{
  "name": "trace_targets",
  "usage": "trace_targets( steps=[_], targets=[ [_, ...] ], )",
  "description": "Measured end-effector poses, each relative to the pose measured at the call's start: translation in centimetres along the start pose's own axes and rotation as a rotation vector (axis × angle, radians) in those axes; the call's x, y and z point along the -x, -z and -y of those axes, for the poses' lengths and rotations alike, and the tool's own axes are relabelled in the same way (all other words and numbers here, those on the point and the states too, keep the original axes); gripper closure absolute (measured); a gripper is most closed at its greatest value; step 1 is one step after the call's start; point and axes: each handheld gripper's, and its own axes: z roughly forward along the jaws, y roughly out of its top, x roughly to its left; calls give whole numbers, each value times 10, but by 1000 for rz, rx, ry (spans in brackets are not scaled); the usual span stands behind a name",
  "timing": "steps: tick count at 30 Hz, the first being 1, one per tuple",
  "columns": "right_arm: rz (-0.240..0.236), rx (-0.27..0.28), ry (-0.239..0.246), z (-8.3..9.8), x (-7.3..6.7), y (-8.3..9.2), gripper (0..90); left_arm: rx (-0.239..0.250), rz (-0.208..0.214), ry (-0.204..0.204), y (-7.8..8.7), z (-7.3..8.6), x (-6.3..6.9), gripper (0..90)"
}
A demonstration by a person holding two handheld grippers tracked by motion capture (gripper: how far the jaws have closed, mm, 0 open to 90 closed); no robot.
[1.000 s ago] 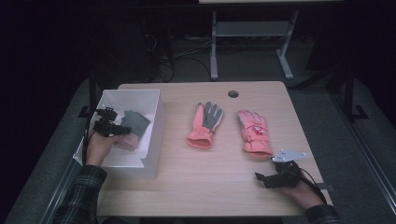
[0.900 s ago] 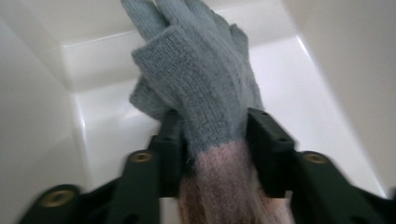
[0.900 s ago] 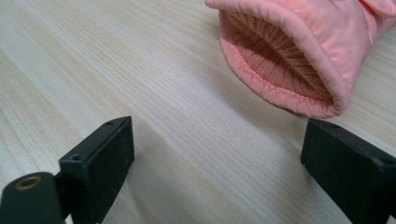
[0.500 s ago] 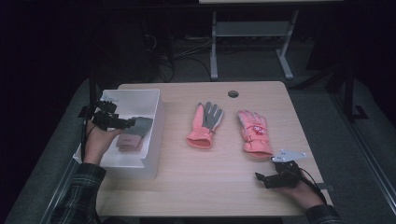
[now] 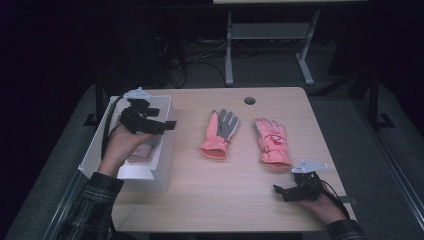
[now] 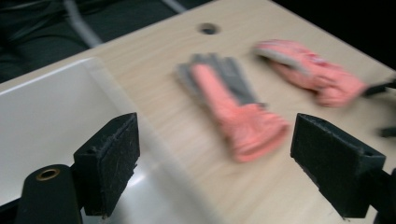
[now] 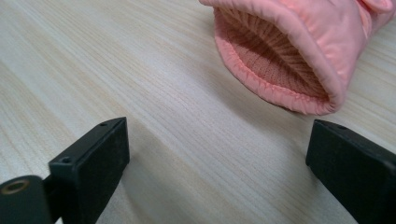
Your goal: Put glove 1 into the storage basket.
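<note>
Gloves are being sorted into the white bin [image 5: 150, 172]. From above, one glove [image 5: 141, 151] lies inside it, just released; the left gripper [image 5: 167, 125], jaws just opened with nothing between them, hangs over the bin's rim. Two gloves stay on the table [image 5: 210, 200], fingers pointing away, cuffs toward the person.

Left gripper view: the grey-palmed glove [image 6: 233, 109] lies lengthwise ahead.

Right gripper view: the pink glove [image 7: 299, 51] shows its cuff opening to the right gripper [image 7: 219, 163], spread empty on the wood, probably waiting.

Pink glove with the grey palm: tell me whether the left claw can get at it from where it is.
Probably yes: the left claw is open above the white bin's rim, with bare table between it and the pink grey-palmed glove.
</note>
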Motion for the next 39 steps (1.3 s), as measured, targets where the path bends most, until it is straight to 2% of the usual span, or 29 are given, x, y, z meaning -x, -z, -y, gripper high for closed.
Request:
trace_targets(
  steps=[4,9,13,14,16,17,19,23,26,29,32,35,39],
  targets=[
    [9,-8,-11,0,1,0,24,0,76,-33,-21,-5,32,145],
    [4,-8,-3,0,2,0,25,-10,123,-71,-48,-3,65,145],
    [-4,-11,0,1,2,1,28,-37,140,-122,-68,6,86,145],
    [-3,-18,-2,0,2,1,35,-42,146,-123,-73,9,91,145],
    [1,-44,-6,-2,2,3,76,-47,146,-138,-82,18,99,145],
    [1,-48,9,-4,2,4,113,-54,147,-146,-85,22,102,145],
    [2,-47,23,-4,0,7,136,-66,146,-162,-92,31,107,145],
    [-20,-44,10,-7,0,12,165,-76,145,-178,-102,52,111,145],
    [-32,-32,-4,-10,1,18,230,-85,139,-184,-106,66,111,146],
    [-40,-11,-18,-14,2,25,287,-94,128,-177,-109,80,110,145],
    [-39,27,-10,-20,4,30,379,-104,123,-166,-111,92,108,145],
    [-41,47,-10,-26,4,32,441,-98,94,-160,-114,97,107,146],
    [-53,48,-10,-29,3,29,456,-75,60,-160,-117,89,101,154]
  ],
)
